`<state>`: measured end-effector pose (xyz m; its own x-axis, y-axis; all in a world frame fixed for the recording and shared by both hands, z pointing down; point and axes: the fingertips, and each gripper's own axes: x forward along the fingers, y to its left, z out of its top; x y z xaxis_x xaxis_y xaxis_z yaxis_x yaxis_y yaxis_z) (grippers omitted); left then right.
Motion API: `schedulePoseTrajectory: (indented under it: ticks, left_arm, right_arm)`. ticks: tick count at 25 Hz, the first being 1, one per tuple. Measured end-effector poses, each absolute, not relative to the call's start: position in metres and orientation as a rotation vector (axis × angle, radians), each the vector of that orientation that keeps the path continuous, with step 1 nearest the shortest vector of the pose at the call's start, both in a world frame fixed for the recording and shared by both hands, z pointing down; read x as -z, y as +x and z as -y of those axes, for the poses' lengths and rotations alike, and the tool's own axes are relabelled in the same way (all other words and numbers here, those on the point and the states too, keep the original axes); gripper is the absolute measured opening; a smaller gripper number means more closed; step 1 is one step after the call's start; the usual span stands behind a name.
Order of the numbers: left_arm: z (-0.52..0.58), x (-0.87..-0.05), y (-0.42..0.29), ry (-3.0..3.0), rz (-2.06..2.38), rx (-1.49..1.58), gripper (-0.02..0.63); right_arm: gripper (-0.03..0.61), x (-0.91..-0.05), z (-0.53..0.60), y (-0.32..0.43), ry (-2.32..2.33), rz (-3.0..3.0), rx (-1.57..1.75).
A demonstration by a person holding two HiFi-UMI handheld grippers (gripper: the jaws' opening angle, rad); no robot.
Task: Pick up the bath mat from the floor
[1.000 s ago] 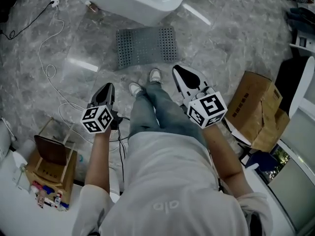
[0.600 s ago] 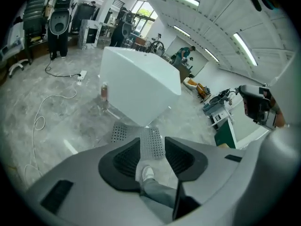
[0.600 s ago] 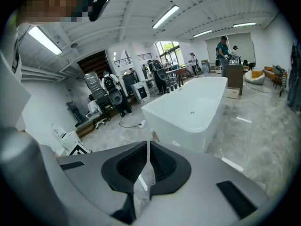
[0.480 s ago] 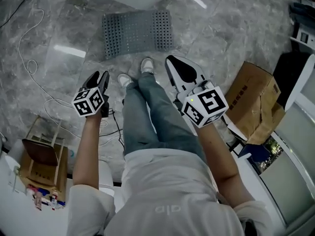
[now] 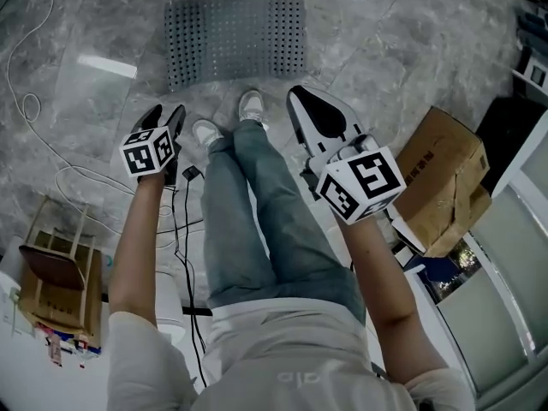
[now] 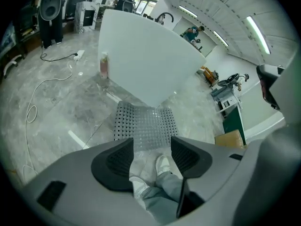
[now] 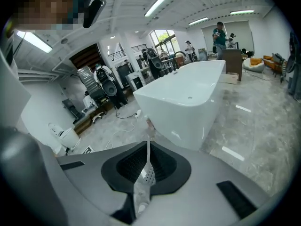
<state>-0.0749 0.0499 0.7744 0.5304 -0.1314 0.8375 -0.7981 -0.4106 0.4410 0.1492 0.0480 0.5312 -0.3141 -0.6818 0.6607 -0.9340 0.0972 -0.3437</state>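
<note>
The grey perforated bath mat (image 5: 235,39) lies flat on the marble floor just beyond the person's white shoes (image 5: 250,105). My left gripper (image 5: 165,111) hangs left of the shoes, short of the mat's near left corner. Its jaws have just been opening and stand open with nothing between them; in the left gripper view the mat (image 6: 146,124) shows through the gap of the left gripper (image 6: 151,155). My right gripper (image 5: 300,101) is right of the shoes, near the mat's right corner, jaws shut and empty. In its own view the right gripper (image 7: 148,161) shows only a thin slit.
A white bathtub (image 6: 150,55) stands right behind the mat, with a pink bottle (image 6: 104,66) at its foot. A cardboard box (image 5: 445,178) is on the right, a wooden rack (image 5: 60,272) at lower left. White cable (image 5: 34,118) and black cable (image 5: 184,221) trail on the floor.
Both grippers have come down toward the floor and closer to the mat. The left jaws, shut a second ago, now stand apart. The right jaws stay shut.
</note>
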Motion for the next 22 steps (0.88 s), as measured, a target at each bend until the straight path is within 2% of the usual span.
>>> schedulePoseTrajectory:
  ticks: [9,22]
  left_arm:
    - [-0.037,-0.897,-0.080,1.826,0.737,-1.052,0.270]
    - [-0.029,-1.034,-0.089,1.745,0.801,-1.077,0.273]
  right_arm:
    - [0.028,-0.641,-0.044,0.155,1.609,1.990,-1.161]
    - [0.028,-0.747,-0.058,0.160,1.629,1.965,-1.228]
